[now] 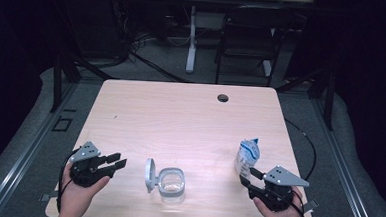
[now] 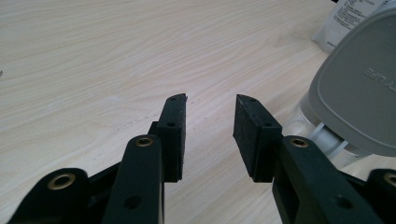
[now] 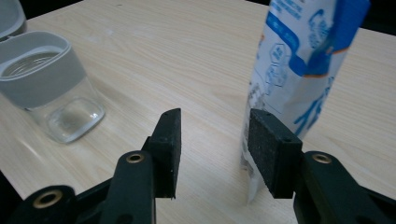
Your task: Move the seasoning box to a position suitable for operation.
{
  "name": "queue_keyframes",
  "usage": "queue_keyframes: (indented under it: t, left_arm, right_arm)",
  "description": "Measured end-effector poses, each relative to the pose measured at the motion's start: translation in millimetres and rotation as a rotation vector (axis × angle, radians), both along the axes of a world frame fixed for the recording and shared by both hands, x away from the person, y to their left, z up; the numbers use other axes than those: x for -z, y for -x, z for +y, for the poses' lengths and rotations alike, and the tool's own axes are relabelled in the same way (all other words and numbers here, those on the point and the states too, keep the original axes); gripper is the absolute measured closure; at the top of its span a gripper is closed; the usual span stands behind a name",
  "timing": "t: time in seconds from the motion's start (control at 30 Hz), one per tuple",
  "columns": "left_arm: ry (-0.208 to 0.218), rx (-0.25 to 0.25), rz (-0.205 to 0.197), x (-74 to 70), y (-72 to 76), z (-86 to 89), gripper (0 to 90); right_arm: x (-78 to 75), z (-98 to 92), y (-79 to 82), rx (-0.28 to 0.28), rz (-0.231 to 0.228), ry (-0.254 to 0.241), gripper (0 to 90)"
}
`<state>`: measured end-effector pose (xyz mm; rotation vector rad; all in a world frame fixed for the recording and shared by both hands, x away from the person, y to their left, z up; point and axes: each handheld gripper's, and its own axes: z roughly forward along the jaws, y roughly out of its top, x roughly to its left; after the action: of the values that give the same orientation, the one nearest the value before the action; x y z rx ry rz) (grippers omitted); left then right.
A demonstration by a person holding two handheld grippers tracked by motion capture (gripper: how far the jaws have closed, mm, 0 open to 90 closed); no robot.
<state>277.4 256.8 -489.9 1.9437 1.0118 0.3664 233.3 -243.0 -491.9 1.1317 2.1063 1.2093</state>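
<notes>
On the counter [image 1: 180, 113], the left gripper [image 1: 114, 162] at 8 o'clock has its fingers parted, holding nothing. A clear jar [image 1: 171, 185] with its grey lid [image 1: 149, 174] flipped open sits at 6 o'clock. At 4 o'clock the right gripper [image 1: 247, 179], fingers apart and empty, sits just beside an upright blue-and-white pouch [image 1: 247, 159].

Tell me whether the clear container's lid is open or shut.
Open. The grey lid stands flipped up at the left side of the clear container, whose mouth is uncovered; the right gripper view looks into it.

Overhead forward-down; two close tool cameras (table-level)
</notes>
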Motion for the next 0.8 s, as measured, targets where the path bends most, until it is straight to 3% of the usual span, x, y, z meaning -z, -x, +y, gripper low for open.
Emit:
queue_keyframes:
  t: [0.13,0.43,0.63,0.8]
  left_arm:
    - [0.028,-0.012,0.003,-0.7,0.3,3.3,60.9]
    - [0.018,-0.022,0.008,-0.2,-0.5,5.7,59.8]
    - [0.019,-0.027,0.009,1.2,-1.3,6.7,59.3]
    - [0.014,-0.029,0.011,2.3,-2.1,7.2,59.2]
  right_arm:
    - [-0.6,-6.1,-1.0,0.053,0.018,-0.004,51.2]
    - [2.3,-2.6,-11.0,0.129,0.023,0.028,44.1]
    - [16.3,6.8,-27.8,0.178,0.035,0.076,40.5]
    - [23.6,5.9,-33.6,0.207,0.041,0.082,40.0]
